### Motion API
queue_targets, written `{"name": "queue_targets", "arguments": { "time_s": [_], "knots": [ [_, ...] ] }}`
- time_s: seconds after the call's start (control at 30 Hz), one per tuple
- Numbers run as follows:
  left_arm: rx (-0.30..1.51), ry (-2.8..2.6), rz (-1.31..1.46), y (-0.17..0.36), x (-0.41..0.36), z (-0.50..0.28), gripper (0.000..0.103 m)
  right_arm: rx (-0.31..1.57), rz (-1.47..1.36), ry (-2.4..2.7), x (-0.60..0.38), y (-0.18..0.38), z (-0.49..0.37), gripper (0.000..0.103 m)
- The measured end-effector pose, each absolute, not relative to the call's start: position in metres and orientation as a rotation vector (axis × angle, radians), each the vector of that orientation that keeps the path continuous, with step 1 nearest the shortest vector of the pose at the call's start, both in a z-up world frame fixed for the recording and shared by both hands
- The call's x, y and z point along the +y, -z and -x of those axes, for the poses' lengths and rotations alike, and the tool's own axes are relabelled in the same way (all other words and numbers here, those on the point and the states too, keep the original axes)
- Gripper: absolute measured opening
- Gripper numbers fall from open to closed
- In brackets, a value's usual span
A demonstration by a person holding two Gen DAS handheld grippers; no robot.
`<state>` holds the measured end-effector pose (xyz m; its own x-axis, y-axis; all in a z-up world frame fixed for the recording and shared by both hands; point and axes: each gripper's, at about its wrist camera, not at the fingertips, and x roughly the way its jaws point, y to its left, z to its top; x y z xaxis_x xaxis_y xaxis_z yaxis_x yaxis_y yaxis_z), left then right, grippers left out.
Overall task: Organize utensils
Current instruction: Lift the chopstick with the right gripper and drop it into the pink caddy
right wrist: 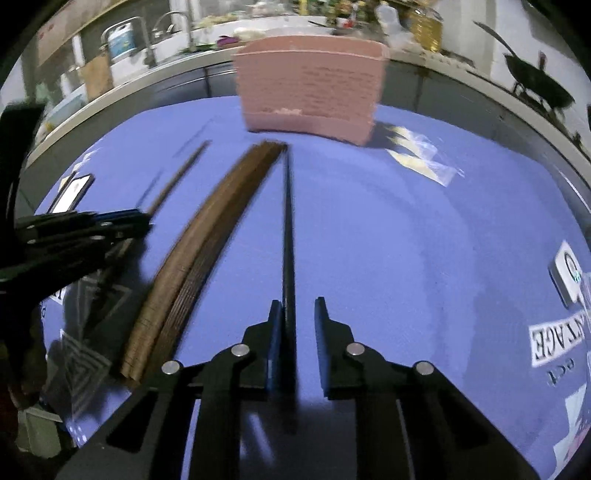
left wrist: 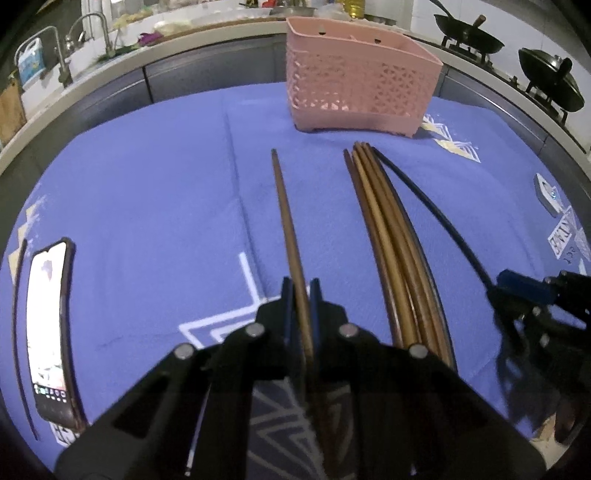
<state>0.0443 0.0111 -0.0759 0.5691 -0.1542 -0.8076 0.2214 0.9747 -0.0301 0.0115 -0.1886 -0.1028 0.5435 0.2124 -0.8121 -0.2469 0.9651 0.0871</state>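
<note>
A pink perforated utensil basket (left wrist: pixel 360 79) stands at the far side of the blue cloth; it also shows in the right wrist view (right wrist: pixel 310 88). My left gripper (left wrist: pixel 300 291) is shut on one brown chopstick (left wrist: pixel 284 206) that points toward the basket. A bundle of several brown chopsticks (left wrist: pixel 388 236) lies to its right, also in the right wrist view (right wrist: pixel 207 240). A black chopstick (right wrist: pixel 289 236) lies between the fingers of my right gripper (right wrist: pixel 298 308), close against the left finger; the jaws stand open around it. The right gripper shows in the left wrist view (left wrist: pixel 524 295).
A lit phone (left wrist: pixel 50 328) lies on the cloth at the left. A small white device (right wrist: pixel 567 277) sits at the right edge. Behind the table runs a counter with a sink and taps (left wrist: pixel 74 48) and woks (left wrist: pixel 469 35) on a stove.
</note>
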Motion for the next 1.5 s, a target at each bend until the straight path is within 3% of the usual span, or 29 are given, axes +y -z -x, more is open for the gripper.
{"name": "queue_targets", "arguments": {
  "time_s": [0.07,0.13,0.2,0.47,0.53,0.57,0.63,0.9,1.17,1.5],
  "knots": [
    [0.945,0.231,-0.075,0.076,0.013,-0.048,0.010,0.977,0.043,-0.288,-0.191,0.101,-0.019,0.018],
    [0.959,0.235,-0.080,0.074,0.012,-0.056,0.018,1.000,0.058,-0.308,-0.187,0.099,-0.031,0.019],
    [0.975,0.241,-0.069,0.072,0.013,-0.068,0.035,1.020,0.086,-0.346,-0.179,0.097,-0.047,0.019],
    [0.991,0.233,-0.077,0.071,0.013,-0.120,0.037,1.075,0.175,-0.433,-0.146,0.091,-0.122,0.019],
    [0.977,0.244,-0.095,0.071,0.008,-0.128,0.019,1.090,0.168,-0.468,-0.142,0.090,-0.136,0.019],
    [0.971,0.260,-0.101,0.072,0.005,-0.133,0.009,1.094,0.163,-0.481,-0.141,0.090,-0.141,0.012],
    [0.976,0.289,-0.086,0.071,0.005,-0.140,0.008,1.107,0.123,-0.506,-0.143,0.090,-0.147,0.005],
    [0.839,0.391,-0.004,0.013,0.014,-0.120,0.006,0.884,-0.030,-0.563,-0.170,0.041,-0.102,0.005],
    [0.613,0.459,0.037,-0.084,0.019,-0.082,0.005,0.563,-0.104,-0.555,-0.197,-0.035,-0.049,0.005],
    [0.337,0.422,0.008,-0.212,0.014,-0.100,0.005,0.256,-0.143,-0.462,-0.215,-0.150,-0.095,0.005]
  ]
}}
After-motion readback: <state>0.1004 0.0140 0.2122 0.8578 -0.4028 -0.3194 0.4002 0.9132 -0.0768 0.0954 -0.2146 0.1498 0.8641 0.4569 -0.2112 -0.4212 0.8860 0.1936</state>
